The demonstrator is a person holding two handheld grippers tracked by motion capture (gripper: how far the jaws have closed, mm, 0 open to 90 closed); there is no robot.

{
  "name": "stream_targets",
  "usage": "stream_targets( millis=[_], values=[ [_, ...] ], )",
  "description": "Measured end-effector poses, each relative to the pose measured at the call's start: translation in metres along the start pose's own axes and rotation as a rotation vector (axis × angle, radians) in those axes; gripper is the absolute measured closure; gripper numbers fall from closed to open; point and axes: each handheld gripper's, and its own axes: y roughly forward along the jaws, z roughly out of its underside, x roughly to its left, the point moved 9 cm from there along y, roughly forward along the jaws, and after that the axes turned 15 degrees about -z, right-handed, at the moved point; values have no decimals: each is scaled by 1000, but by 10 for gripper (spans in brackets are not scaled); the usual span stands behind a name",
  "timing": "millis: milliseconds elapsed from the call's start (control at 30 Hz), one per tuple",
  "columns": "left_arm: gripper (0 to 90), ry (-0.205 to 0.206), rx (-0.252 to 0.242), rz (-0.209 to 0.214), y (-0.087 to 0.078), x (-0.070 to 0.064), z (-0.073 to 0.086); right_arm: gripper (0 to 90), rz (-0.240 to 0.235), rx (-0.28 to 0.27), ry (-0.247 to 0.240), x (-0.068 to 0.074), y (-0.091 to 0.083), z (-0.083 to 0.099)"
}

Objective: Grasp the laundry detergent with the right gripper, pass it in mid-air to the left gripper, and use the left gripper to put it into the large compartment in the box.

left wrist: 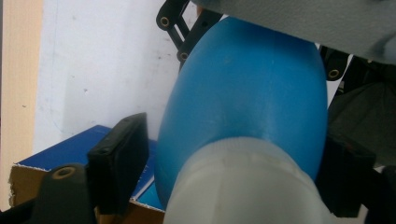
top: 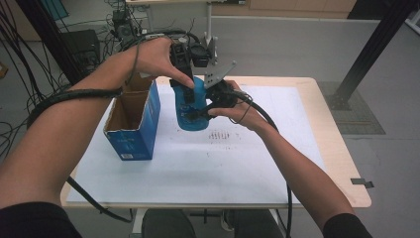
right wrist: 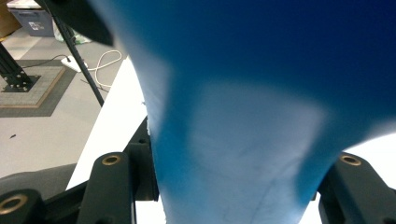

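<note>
A smooth blue object (top: 194, 106) with a white end is held in the air over the white sheet, beside the box. My right gripper (top: 200, 113) is shut on its lower part; both jaws press its sides (right wrist: 243, 154). My left gripper (top: 186, 89) reaches down over its top. Its jaws straddle the blue body (left wrist: 243, 102) near the white end (left wrist: 243, 186). One jaw touches it, and a thin gap shows beside the other, so the gripper is open.
An open blue cardboard box (top: 134, 121) stands on the left of the white sheet (top: 223, 163) that covers the wooden table (top: 341, 158). Cables trail from both grippers. A black frame post (top: 369, 49) rises at the far right.
</note>
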Motion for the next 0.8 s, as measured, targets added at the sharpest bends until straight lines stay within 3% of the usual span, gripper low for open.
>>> stream_targets(
  millis=[100,800],
  values=[
    [341,8,-9,13,0,-2,-1,427,-5,-3,8,1,0,0],
    [358,38,24,-4,6,-5,-1,422,-10,4,9,1,4,6]
  ],
)
